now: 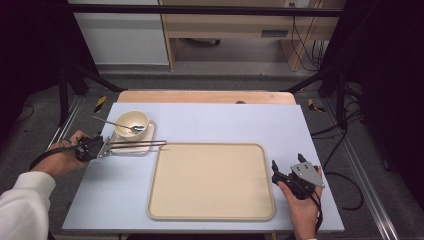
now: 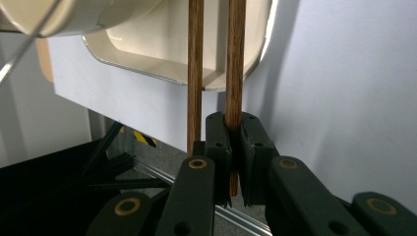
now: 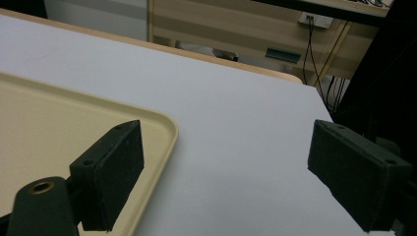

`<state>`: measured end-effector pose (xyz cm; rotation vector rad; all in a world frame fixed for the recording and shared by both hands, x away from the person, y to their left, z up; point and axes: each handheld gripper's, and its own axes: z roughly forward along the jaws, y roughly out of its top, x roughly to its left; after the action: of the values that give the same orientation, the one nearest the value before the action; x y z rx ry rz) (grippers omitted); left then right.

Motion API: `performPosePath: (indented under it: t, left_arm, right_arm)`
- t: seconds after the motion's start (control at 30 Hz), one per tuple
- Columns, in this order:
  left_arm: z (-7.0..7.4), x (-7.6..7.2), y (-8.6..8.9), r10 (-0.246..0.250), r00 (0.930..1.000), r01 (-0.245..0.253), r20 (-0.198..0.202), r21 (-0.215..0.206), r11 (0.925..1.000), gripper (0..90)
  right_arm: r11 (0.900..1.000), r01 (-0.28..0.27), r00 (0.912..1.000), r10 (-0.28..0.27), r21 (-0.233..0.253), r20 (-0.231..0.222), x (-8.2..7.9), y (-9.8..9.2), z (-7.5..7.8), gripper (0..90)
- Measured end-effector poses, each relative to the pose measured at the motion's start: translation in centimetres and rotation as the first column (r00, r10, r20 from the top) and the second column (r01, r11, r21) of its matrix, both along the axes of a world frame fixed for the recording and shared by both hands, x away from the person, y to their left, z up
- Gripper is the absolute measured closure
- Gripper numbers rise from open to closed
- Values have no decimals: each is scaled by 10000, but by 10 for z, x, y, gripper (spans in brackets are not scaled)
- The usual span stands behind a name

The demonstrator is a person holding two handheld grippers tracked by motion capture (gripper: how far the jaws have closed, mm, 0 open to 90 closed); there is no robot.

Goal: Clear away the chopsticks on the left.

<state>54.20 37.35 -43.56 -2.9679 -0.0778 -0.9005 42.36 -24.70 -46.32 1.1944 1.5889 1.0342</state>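
Brown wooden chopsticks [image 1: 137, 144], 2, are pinched by the left gripper [image 1: 106, 147] beside the beige tray [image 1: 210, 212], apparently destined there; right gripper [image 1: 286, 166] fingers spread.

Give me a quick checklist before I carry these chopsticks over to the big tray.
1. Left gripper shut on chopsticks: not ok; jaws clamp one stick, the other lies outside against a jaw.
2. Chopstick tips clear of small tray: cannot tell.
3. Bowl with spoon out of the path: ok, behind the sticks.
4. Large tray free for placing: ok.
5. Right gripper out of the way: ok, open, beside the large tray's right edge.
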Motion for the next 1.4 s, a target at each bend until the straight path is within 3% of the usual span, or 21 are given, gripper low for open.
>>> performPosePath:
  t: [0.27,0.43,0.53,0.67,0.7,0.73,0.77,0.83,0.93,1.1,1.23,1.3,1.33,1.37,1.4]
  left_arm:
    - [25,-30,-6,-307,9971,344,703,-529,9980,840]
    - [40,-43,-24,-774,9911,838,1083,-561,9949,841]
    - [47,-50,-39,-1106,9855,1192,1286,-612,9910,841]
    - [55,-56,-59,-1480,9784,1573,1446,-555,9860,841]
    - [55,-56,-59,-1480,9784,1573,1446,-555,9860,841]
    - [56,-57,-65,-1593,9765,1679,1449,-497,9845,841]
    - [57,-57,-73,-1765,9729,1865,1492,-554,9809,841]
    - [59,-57,-83,-1839,9720,1919,1466,-425,9805,841]
    - [60,-56,-92,-1964,9694,2038,1471,-367,9783,841]
    - [62,-52,-117,-2434,9573,2505,1559,-275,9677,841]
    - [64,-47,-130,-2592,9536,2668,1531,-310,9633,841]
    - [64,-47,-136,-2626,9517,2702,1589,-274,9624,841]
    - [64,-47,-136,-2626,9517,2702,1589,-274,9624,841]
    - [63,-46,-142,-2761,9482,2821,1570,-174,9592,841]
    - [63,-46,-145,-2751,9494,2801,1518,-124,9599,841]
  right_arm:
    - [9996,-273,9996,273,-73,-1,1,4,1,157]
    - [9933,-992,9947,1006,-586,210,0,21,22,208]
    - [9778,-1741,9842,1768,-1167,132,-1,36,41,232]
    - [9437,-2639,9637,2666,-1995,-140,-2,57,71,327]
    - [9437,-2639,9637,2666,-1995,-140,-2,57,71,327]
    - [9329,-2862,9577,2860,-2185,-328,-2,62,78,344]
    - [9060,-3406,9402,3306,-2514,-822,1,73,95,397]
    - [8851,-3894,9208,3682,-2547,-1284,6,79,106,415]
    - [8416,-4788,8748,4331,-2500,-2173,15,90,122,450]
    - [7719,-5821,8046,5015,-2557,-3179,25,111,141,516]
    - [7309,-6436,7489,5404,-2270,-3836,35,126,150,570]
    - [7157,-6630,7285,5495,-2194,-4090,41,135,152,584]
    - [7157,-6630,7285,5495,-2194,-4090,41,135,152,584]
    - [6940,-6862,7063,5638,-2181,-4281,46,143,155,598]
    - [6941,-6894,7000,5647,-2071,-4372,47,146,156,606]
